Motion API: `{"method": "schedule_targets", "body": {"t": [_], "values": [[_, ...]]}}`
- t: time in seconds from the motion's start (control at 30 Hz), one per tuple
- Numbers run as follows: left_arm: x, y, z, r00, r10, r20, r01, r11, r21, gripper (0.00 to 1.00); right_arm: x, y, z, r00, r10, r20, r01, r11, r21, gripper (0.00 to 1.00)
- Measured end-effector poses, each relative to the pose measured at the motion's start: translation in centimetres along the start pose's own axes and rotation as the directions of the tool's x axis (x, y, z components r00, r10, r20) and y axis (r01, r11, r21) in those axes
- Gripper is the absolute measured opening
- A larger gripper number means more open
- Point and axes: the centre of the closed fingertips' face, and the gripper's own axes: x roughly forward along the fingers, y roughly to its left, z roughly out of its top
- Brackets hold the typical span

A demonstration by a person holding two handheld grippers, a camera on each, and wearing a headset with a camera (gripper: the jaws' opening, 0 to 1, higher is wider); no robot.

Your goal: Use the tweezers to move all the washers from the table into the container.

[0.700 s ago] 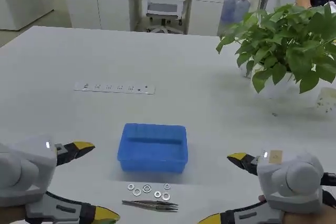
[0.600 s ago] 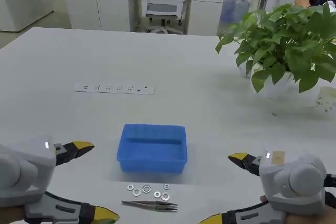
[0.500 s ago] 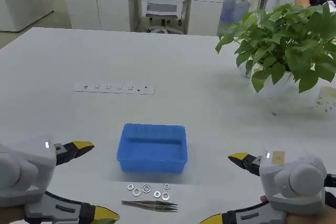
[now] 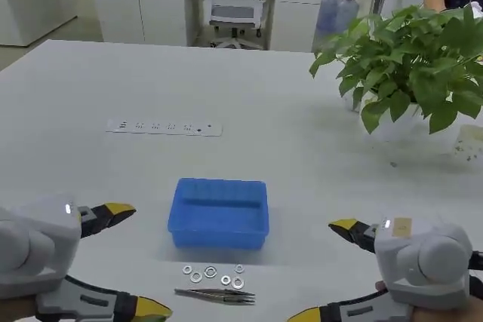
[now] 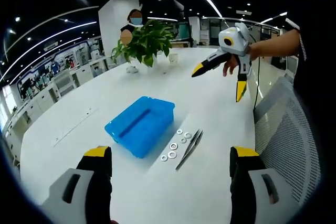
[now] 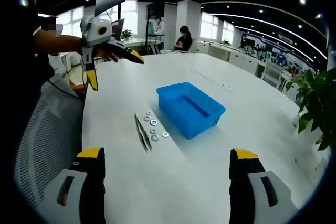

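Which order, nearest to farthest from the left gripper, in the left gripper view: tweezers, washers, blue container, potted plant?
1. tweezers and washers, side by side just ahead of the left gripper; too close to call.
2. blue container, just beyond the washers, to the left.
3. potted plant, at the far end of the table.

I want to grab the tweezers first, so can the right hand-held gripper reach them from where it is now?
Probably yes. The tweezers lie flat on open table beside the washers, and nothing stands between them and the right hand-held gripper, whose jaws are open.
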Motion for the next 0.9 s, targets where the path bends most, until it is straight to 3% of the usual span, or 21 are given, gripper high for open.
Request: {"method": "schedule_targets", "body": {"t": [0.9], "values": [[0.07, 0.01, 0.09, 1.0, 0.0, 0.002, 0.0, 1.0, 0.001, 0.99, -0.1, -0.01, 0.28, 0.9999, -0.007, 0.013, 0.007, 1.0, -0.002, 1.0]]}}
